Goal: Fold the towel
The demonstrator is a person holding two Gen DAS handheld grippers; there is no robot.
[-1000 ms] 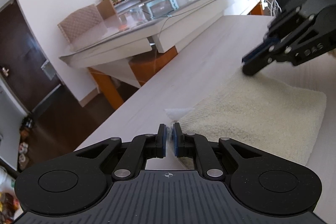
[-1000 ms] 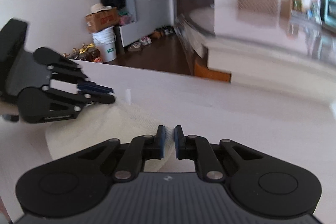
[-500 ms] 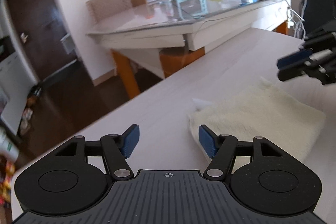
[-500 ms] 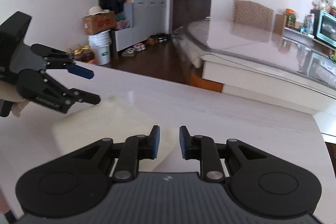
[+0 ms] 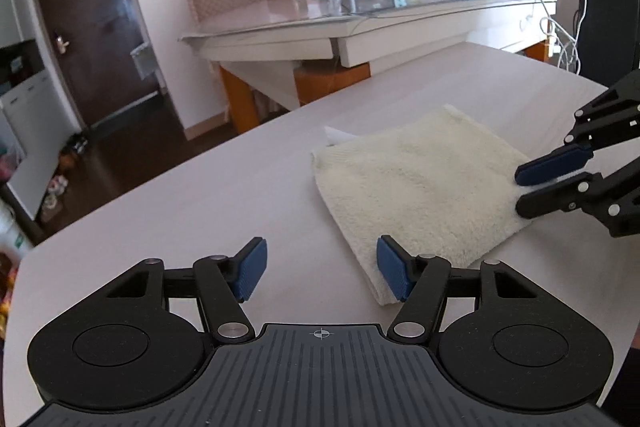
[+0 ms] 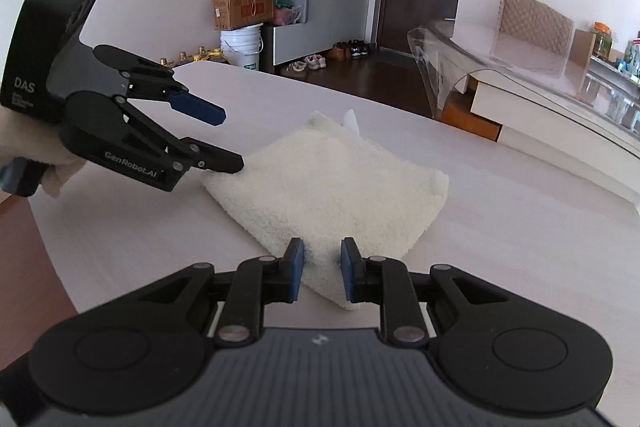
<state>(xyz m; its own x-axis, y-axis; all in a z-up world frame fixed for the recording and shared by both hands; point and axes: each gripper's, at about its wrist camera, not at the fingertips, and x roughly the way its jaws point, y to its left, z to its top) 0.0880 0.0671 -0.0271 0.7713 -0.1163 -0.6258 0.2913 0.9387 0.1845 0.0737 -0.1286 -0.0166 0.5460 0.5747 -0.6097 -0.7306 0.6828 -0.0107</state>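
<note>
Smooth pale table; fluffy cream towel folded square; left gripper fingers spread, right gripper fingers slightly parted, both empty.

Cream terry towel, folded into a thick square, flat on tabletop

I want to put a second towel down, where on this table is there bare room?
Bare table runs between the towel and the floor-side edge, and beyond the towel toward the glass-topped table. It is crowded at the towel's near corners, where left gripper and right gripper sit.

The folded towel lies on the table, the left gripper at its near-left corner, the right gripper at its right corner.
</note>
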